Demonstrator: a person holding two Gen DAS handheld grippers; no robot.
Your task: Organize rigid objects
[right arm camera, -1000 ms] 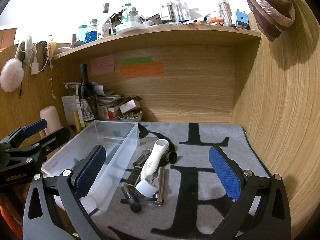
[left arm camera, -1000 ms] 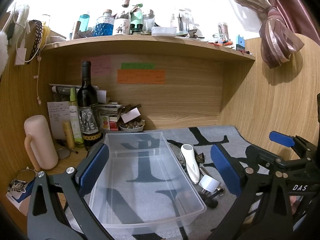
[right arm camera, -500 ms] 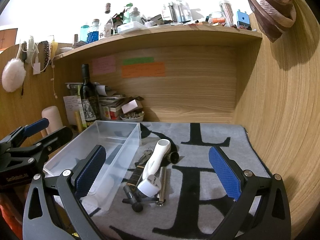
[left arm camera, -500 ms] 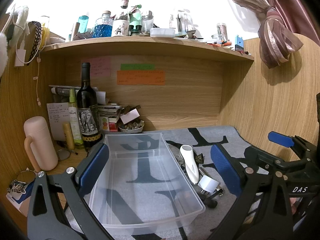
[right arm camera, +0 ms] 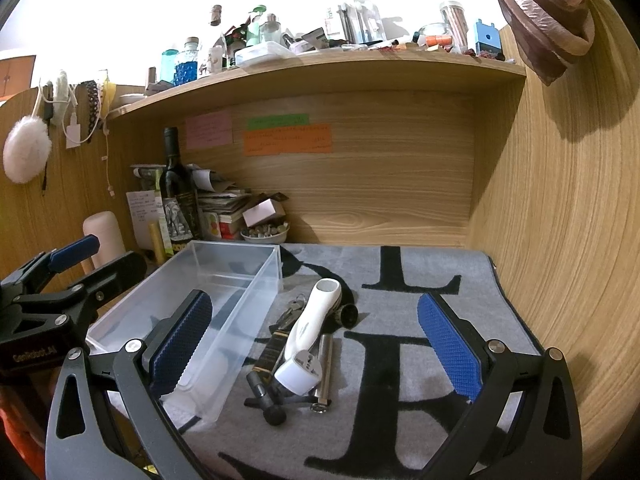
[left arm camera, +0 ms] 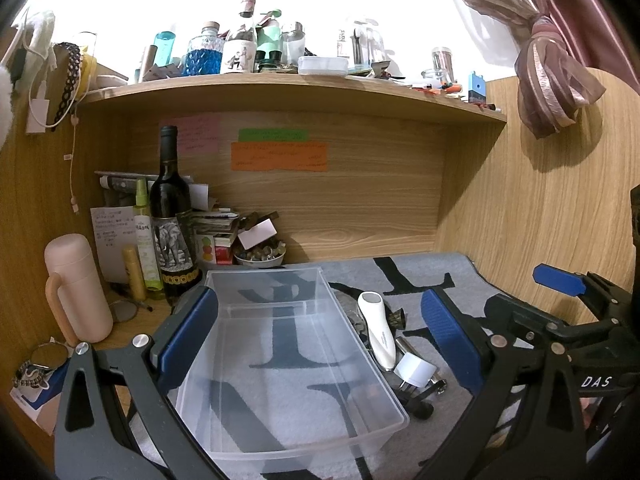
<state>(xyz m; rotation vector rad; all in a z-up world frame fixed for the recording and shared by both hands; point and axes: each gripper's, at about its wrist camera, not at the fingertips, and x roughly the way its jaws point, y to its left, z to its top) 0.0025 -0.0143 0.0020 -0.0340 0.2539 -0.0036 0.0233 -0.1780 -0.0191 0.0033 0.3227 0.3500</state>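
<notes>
Tools: left tool (left arm camera: 320,340) wide, holding nothing; right tool (right arm camera: 316,344) wide, holding nothing | white device (right arm camera: 314,322) atop small pile on grey mat (right arm camera: 420,280), just beside clear bin (left arm camera: 296,360)
</notes>
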